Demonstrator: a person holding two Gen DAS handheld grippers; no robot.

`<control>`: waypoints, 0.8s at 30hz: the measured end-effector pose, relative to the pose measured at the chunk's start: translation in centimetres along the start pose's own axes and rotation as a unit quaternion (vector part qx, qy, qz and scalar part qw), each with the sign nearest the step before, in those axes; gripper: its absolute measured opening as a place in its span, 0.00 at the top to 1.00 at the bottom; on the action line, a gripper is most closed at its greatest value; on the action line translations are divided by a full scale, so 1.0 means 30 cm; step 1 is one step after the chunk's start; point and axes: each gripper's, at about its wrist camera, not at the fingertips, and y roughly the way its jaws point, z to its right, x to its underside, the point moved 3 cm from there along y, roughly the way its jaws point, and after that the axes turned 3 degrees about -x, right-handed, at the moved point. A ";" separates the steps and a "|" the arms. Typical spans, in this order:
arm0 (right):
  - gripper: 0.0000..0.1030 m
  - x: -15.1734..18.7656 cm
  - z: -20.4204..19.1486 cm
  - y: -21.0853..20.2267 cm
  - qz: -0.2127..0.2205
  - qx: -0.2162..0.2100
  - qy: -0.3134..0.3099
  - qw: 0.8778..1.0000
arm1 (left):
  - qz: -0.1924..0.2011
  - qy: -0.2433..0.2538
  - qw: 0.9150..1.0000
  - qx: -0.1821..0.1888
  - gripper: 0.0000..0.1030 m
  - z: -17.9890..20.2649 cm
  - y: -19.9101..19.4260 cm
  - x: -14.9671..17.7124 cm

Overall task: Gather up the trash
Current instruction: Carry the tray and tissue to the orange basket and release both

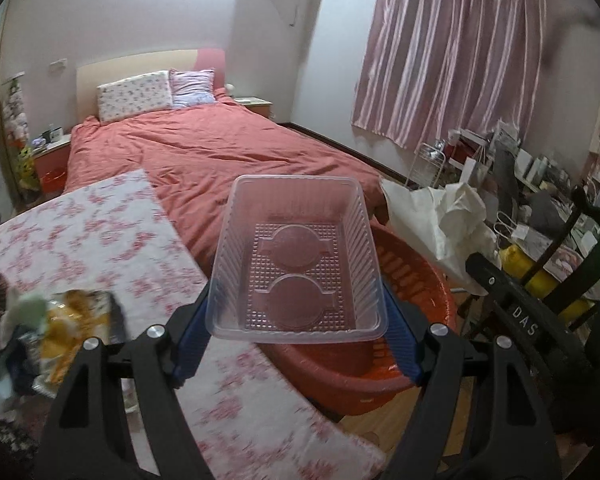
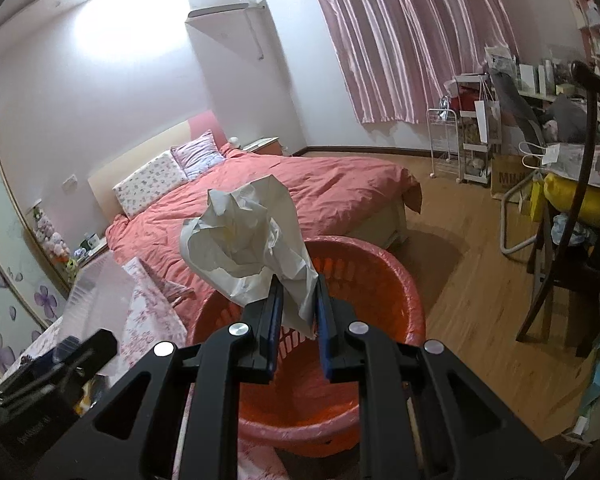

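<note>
Over the red basket (image 2: pixel 312 312), the right claw (image 2: pixel 298 304) clenched on crumpled paper (image 2: pixel 248 248) and the left claw (image 1: pixel 298 332) gripping a clear tray (image 1: pixel 296 264) look ready to drop; wrappers (image 1: pixel 60 332) wait at 8 o'clock on the tabletop (image 1: pixel 80 232).

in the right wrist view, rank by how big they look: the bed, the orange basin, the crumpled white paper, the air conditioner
1. bed
2. orange basin, close behind, and nearer the camera, so unsure
3. crumpled white paper, enlarged by nearness
4. air conditioner
</note>
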 end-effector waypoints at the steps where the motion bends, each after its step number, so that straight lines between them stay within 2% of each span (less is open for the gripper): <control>1: 0.85 -0.004 0.004 0.008 -0.001 0.001 0.002 1.000 | -0.003 0.001 1.000 0.002 0.28 0.012 0.018 -0.001; 9: 0.84 -0.010 0.066 0.090 -0.023 -0.008 0.032 0.999 | -0.031 0.029 0.999 0.014 0.28 0.096 0.193 -0.003; 13: 0.81 -0.003 0.088 0.129 -0.043 -0.018 0.040 0.998 | -0.053 0.030 0.998 0.016 0.28 0.105 0.268 0.014; 16: 0.73 0.015 0.100 0.149 -0.057 -0.021 0.040 0.997 | -0.066 0.029 0.997 0.014 0.27 0.105 0.311 0.030; 18: 0.64 0.022 0.104 0.144 -0.060 -0.020 0.040 0.997 | -0.074 0.030 0.997 0.013 0.27 0.106 0.327 0.042; 24: 0.54 0.007 0.120 0.106 -0.055 0.000 0.037 0.998 | -0.082 0.026 0.996 -0.005 0.24 0.072 0.322 0.060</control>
